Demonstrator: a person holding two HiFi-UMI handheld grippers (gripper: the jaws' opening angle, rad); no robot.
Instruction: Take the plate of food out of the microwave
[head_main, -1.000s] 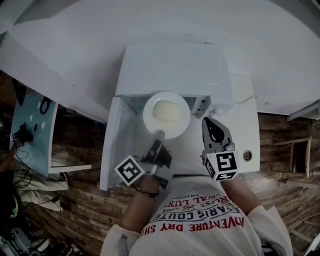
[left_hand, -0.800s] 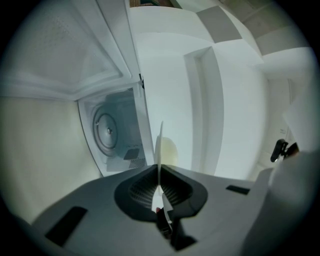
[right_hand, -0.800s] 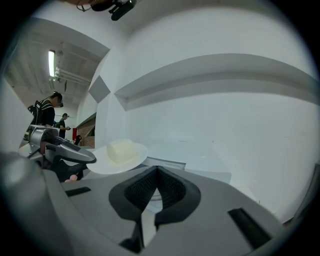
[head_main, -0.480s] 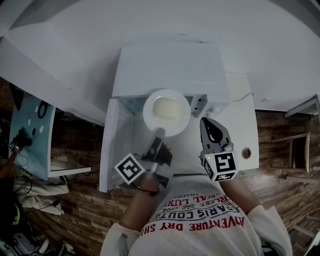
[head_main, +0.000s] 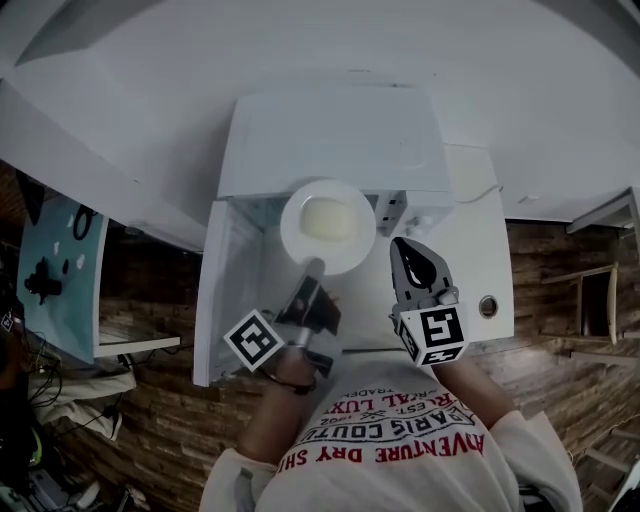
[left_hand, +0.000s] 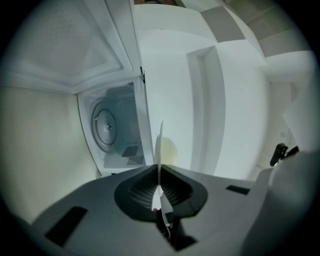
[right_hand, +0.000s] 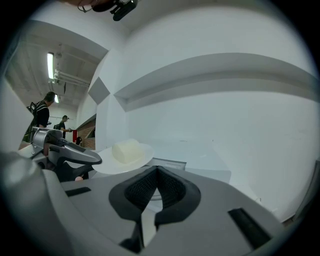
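As the plate of food (head_main: 296, 236) is clamped by its near rim in the left tool (head_main: 312, 270), it is held just outside the open front of the microwave (head_main: 330, 140), reaching from the tool toward the cavity. The right tool (head_main: 408, 255) is seen closed on nothing, right of that opening, near the plate.

Only the person's white shirt (head_main: 385, 440) bore readable print, upside down in the head view. Red capitals read "ADVENTURE DRY SH", cut off at the fold. Dark arched letters beside them were partly legible as "ARIS COUTU" and "REAL LUX".
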